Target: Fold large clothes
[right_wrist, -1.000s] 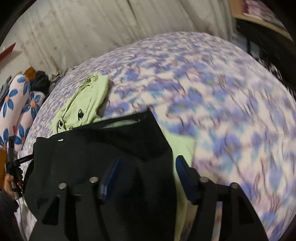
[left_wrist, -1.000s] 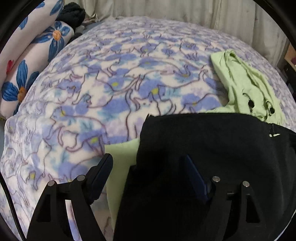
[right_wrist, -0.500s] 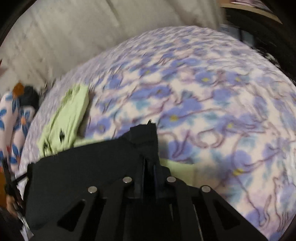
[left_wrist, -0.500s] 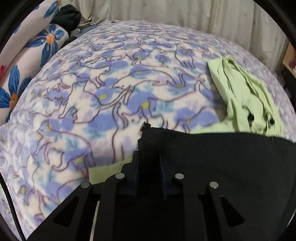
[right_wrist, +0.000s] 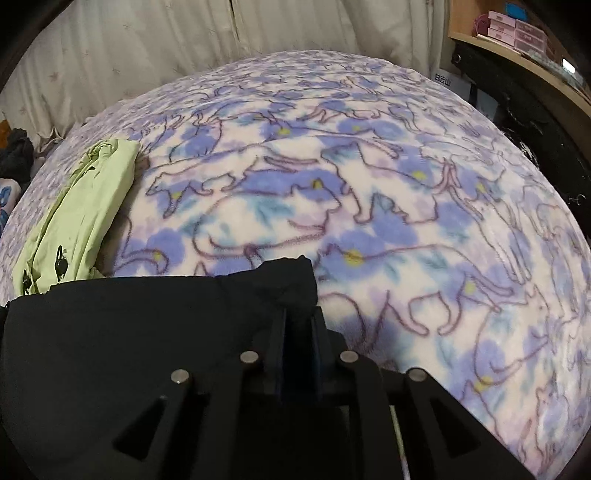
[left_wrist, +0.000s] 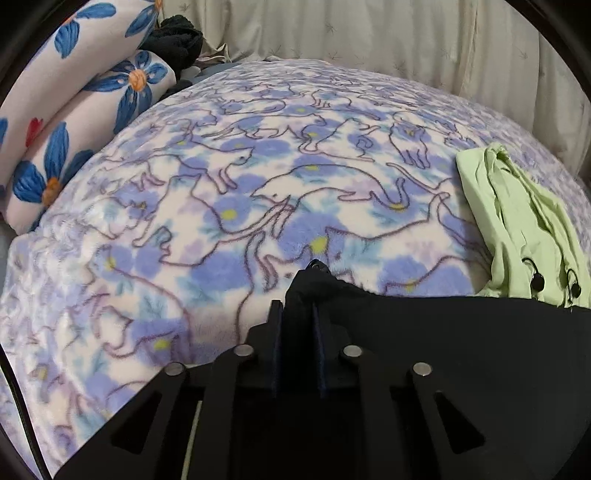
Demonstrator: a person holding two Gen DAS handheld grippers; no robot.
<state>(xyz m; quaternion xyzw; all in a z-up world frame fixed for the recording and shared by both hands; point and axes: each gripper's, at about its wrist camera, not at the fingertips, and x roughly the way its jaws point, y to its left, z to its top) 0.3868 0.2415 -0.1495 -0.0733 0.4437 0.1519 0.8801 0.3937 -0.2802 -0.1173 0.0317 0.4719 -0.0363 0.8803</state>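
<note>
A large black garment lies across the near part of a blue cat-print blanket. My left gripper pinches its left corner, which sticks up past the fingertips; the jaws are opening slightly with the cloth still between the pads. In the right wrist view the same black garment has its right corner in my right gripper, whose jaws are also easing open around the cloth. A crumpled light green garment lies just beyond the black one, also seen as the green garment at left.
Floral pillows and a dark bundle sit at the far left of the bed. A pale curtain hangs behind it. A wooden shelf with pink boxes and dark furniture stands past the blanket on the right.
Both grippers went from wide open to clamped on the black garment's corners and moved forward over the blanket. The green layer under the corners has gone out of sight.
</note>
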